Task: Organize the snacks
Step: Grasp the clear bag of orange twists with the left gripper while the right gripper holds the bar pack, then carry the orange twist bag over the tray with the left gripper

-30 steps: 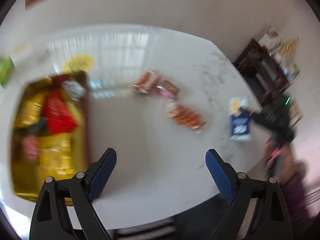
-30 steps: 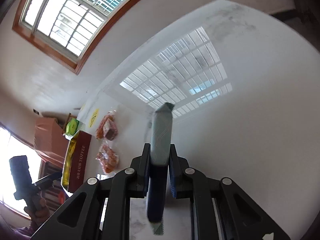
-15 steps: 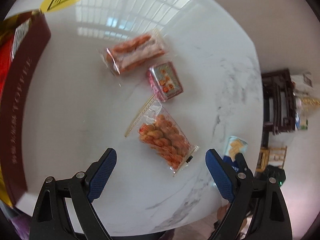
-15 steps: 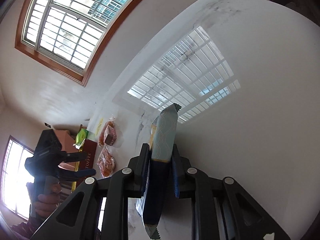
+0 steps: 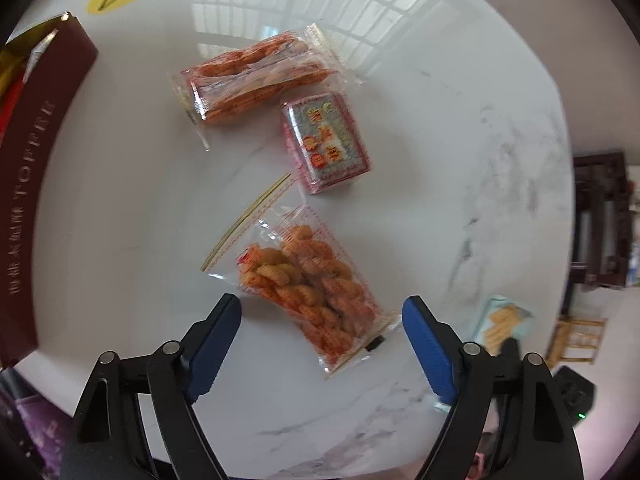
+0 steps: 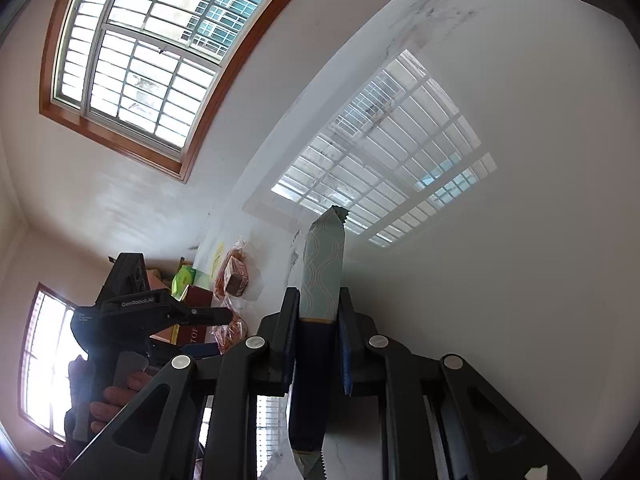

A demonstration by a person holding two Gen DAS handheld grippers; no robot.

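We are partway through tidying the snacks: our right gripper is pinched tight on a blue and pale green packet, holding it upright in the air over the white table, while our left gripper points steeply down at the loose snacks; its jaws have just been closing a little, yet they stand spread, and the pads touch nothing; between them, lower down, lies the clear bag of orange twists, flat on the table, its near end roughly level with the fingertips; just beyond it sits the small red box, and beyond that a second clear bag of orange sticks, the three close together but apart; the brown toffee box, where snacks are already stowed, lies well off to the left edge; we judge the step in hand to be the pickup of the bag of twists; the next move calls for lowering the left gripper until the pads flank the bag, then squeezing gently, since the slick film may slide and the twists inside could crush; the packet in our right still needs a place in the box.
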